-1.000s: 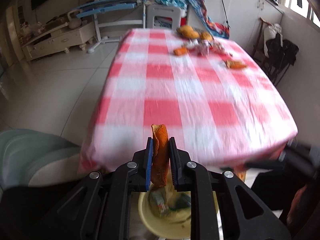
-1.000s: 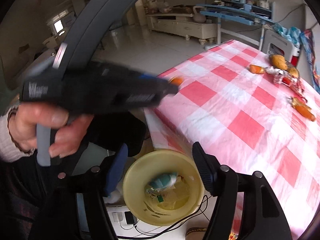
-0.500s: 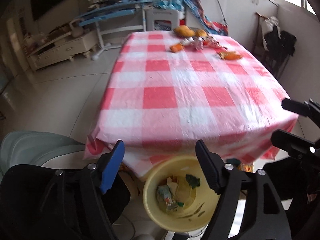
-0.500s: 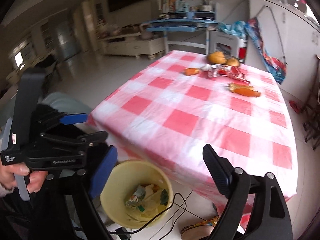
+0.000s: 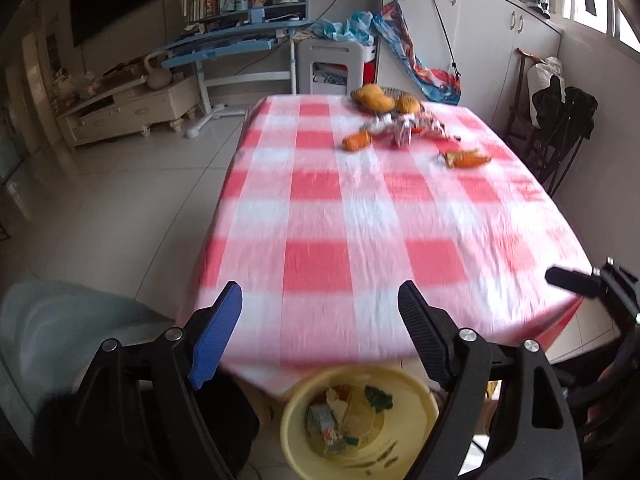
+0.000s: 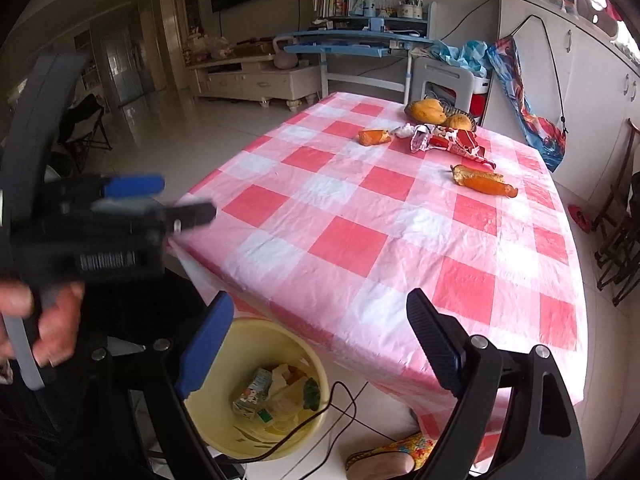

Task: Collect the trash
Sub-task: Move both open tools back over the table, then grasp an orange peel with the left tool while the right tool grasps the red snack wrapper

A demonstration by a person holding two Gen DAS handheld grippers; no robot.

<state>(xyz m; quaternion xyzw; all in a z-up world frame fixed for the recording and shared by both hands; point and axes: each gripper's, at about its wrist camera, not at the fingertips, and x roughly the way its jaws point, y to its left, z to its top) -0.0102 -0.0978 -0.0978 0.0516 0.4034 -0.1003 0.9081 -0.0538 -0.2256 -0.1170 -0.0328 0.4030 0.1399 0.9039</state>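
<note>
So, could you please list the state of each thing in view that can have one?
Left tongs: jaws opening, nothing between them.
Right tongs: open, empty.
Yellow bin: on the floor at the table's edge, uncovered, trash in the bottom.
Peel piece: lying on the tablecloth, uncollected.
Red wrapper: crumpled on the table's far end.

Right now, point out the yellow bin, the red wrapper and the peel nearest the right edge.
yellow bin [image 6: 208,420]: right wrist view, inner wall.
red wrapper [image 6: 466,140]: right wrist view, red middle.
orange peel [image 6: 486,183]: right wrist view, its middle.
</note>
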